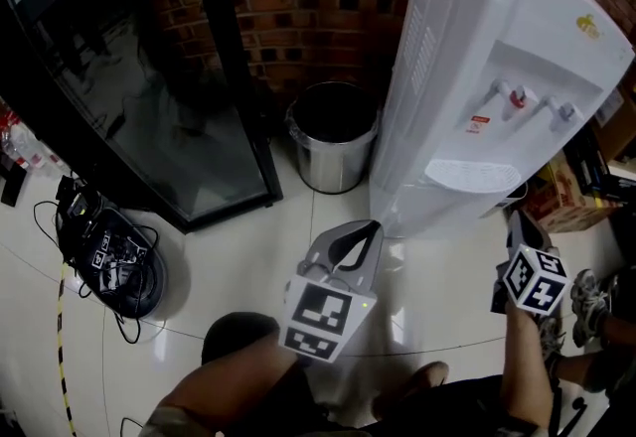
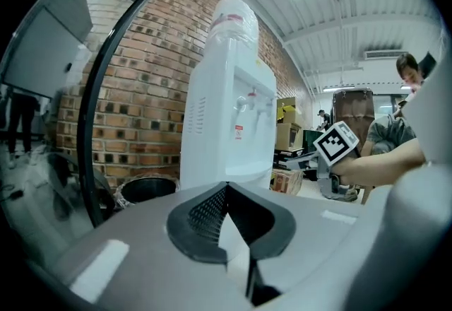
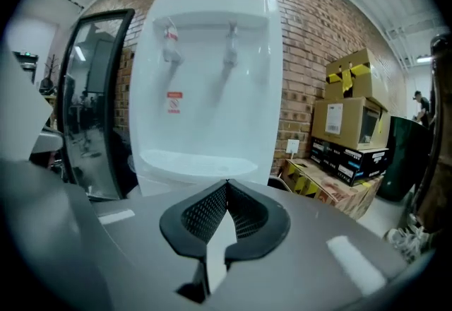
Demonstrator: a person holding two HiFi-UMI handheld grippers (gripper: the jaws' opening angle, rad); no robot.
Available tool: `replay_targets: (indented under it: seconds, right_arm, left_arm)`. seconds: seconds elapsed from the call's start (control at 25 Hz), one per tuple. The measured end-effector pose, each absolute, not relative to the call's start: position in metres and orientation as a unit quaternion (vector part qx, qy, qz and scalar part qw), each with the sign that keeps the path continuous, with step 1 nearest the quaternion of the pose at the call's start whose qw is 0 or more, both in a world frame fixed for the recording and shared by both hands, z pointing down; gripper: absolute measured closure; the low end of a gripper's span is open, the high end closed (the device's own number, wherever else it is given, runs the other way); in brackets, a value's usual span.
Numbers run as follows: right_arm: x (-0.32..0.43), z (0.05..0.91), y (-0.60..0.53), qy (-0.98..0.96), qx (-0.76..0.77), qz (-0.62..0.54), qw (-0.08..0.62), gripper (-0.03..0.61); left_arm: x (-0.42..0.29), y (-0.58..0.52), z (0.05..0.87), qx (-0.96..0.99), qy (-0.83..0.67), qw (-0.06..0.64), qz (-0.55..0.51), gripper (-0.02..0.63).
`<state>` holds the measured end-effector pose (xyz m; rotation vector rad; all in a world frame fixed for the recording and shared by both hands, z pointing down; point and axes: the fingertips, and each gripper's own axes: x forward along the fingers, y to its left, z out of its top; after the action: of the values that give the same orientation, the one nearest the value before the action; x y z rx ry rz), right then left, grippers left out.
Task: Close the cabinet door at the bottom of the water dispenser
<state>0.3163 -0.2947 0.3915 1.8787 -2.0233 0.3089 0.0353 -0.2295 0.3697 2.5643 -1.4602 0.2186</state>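
Observation:
The white water dispenser (image 1: 477,58) stands against the brick wall, with its taps (image 1: 517,97) and drip tray (image 1: 472,175) facing right. Its bottom cabinet door shows in no view: the drip tray hides it from above, and each gripper's own body hides it in the gripper views. My left gripper (image 1: 375,224) is shut and empty, its tip near the dispenser's foot at the left side. My right gripper (image 1: 515,218) is also shut and empty, in front of the dispenser below the tray (image 3: 198,161). The left gripper view shows the right gripper (image 2: 293,161) beside the dispenser (image 2: 226,112).
A steel bin with a black liner (image 1: 333,132) stands left of the dispenser. A black-framed glass door (image 1: 149,117) leans at the left, with cables and a black device (image 1: 109,261) on the white floor. Cardboard boxes (image 3: 349,119) are stacked at the right. Another person's shoes (image 1: 591,301) are near.

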Motion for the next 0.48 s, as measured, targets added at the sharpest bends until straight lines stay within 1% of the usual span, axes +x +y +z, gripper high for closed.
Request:
replay_targets:
  seconds: [0.28,0.48]
  right_arm:
    - [0.269,0.318,-0.223,-0.745,0.652,0.069,0.124,0.578]
    - [0.227,0.297,-0.178,-0.777,0.615,0.059,0.12,0.578]
  left_arm:
    - [0.044,-0.203,0.353,0.877,-0.469,0.088,0.062,0.612]
    - [0.02,-0.163,0.323,0.871,-0.485,0.055,0.048,0.612]
